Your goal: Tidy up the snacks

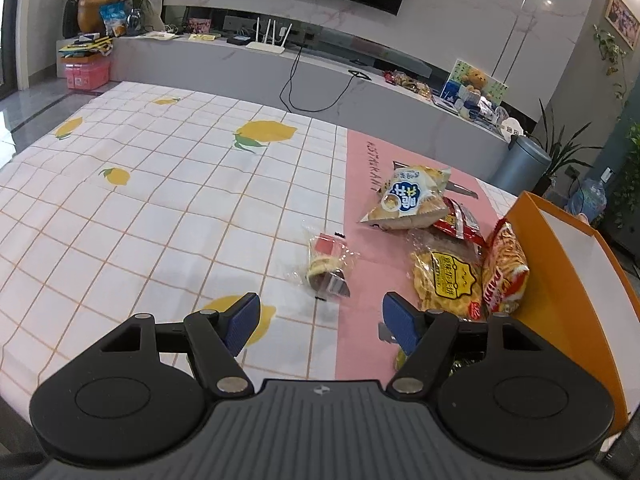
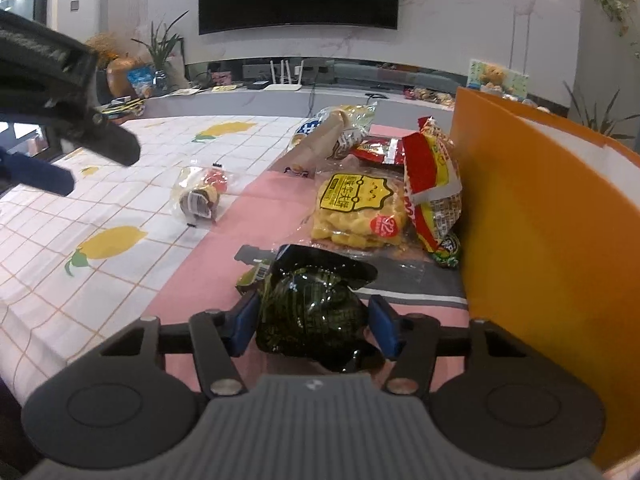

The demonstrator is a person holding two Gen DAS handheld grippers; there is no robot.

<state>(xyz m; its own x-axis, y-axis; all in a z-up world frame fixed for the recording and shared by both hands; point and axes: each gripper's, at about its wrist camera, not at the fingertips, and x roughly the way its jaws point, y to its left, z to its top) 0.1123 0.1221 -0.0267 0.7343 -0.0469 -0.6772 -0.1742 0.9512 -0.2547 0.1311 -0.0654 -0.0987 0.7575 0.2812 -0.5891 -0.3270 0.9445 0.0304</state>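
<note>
Dark green crinkled snack packet [image 2: 310, 312] on pink mat, near yellow biscuit pack [image 2: 356, 212] and upright red-yellow bag [image 2: 432, 184].

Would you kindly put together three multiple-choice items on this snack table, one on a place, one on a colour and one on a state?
1. Where is the dark green packet? A between the fingers of the right gripper; B inside the box; C on the floor.
2. What colour is the mat under the snack pile? A blue; B pink; C green.
3. How is the left gripper? A shut on a packet; B open and empty; C holding the box.
Key: 1 A, a finger stands on each side of it; 2 B, the pile lies on pink; 3 B, nothing sits between its spread fingers.
</note>
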